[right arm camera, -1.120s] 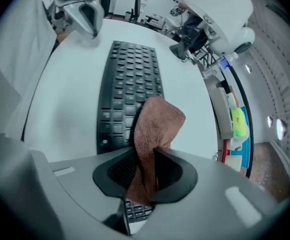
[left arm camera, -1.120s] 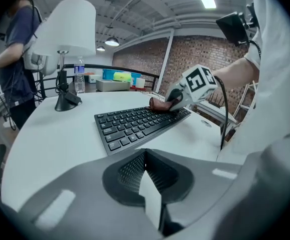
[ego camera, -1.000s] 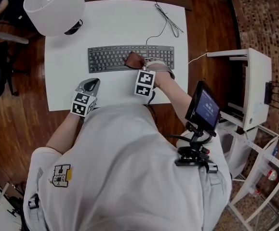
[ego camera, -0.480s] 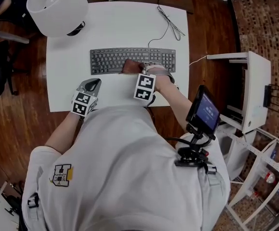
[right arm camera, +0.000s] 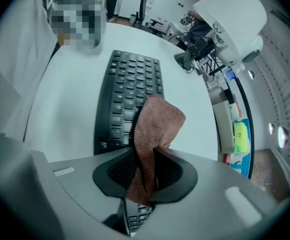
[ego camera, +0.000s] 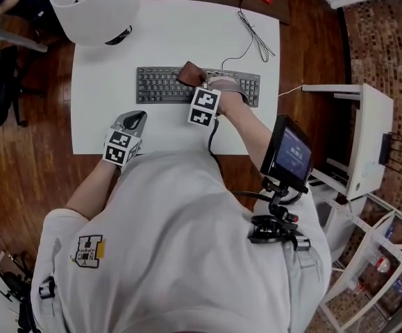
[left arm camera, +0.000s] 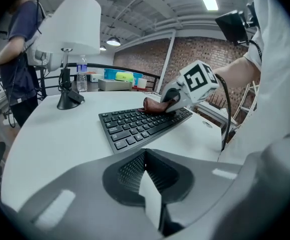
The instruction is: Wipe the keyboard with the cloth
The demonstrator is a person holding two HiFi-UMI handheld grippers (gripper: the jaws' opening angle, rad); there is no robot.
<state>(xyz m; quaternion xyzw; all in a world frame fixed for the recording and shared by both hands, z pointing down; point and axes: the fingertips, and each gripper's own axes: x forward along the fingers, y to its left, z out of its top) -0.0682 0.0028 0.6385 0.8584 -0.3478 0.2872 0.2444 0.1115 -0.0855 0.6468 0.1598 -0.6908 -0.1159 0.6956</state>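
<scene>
The right claw [ego camera: 198, 83], pinching the cloth [ego camera: 192, 73], has swept forward across the keyboard [ego camera: 160, 86] to its far edge, so wiping is under way. The left claw [ego camera: 134, 119] idles, pressed together.

Nothing legible; print on the keyboard [ego camera: 159, 86], shirt emblem [ego camera: 88, 252] and small screen [ego camera: 289, 151] is too small.

Your cloth [right arm camera: 155, 121] reads reddish-brown, plain terry, against the black keyboard [ego camera: 160, 85] with pale key legends, both on a plain white table [ego camera: 173, 33]. Your left gripper [ego camera: 132, 121] and right gripper [ego camera: 196, 82] are grey, each bearing a white cube [ego camera: 204, 108] printed with black square markers; at the far left the lamp [ego camera: 93, 5] is white on a black base. Floor [ego camera: 20, 165] is red-brown wood at the left; the screen [ego camera: 292, 151] at your right glows blue, and your shirt [ego camera: 173, 241] is off-white.
</scene>
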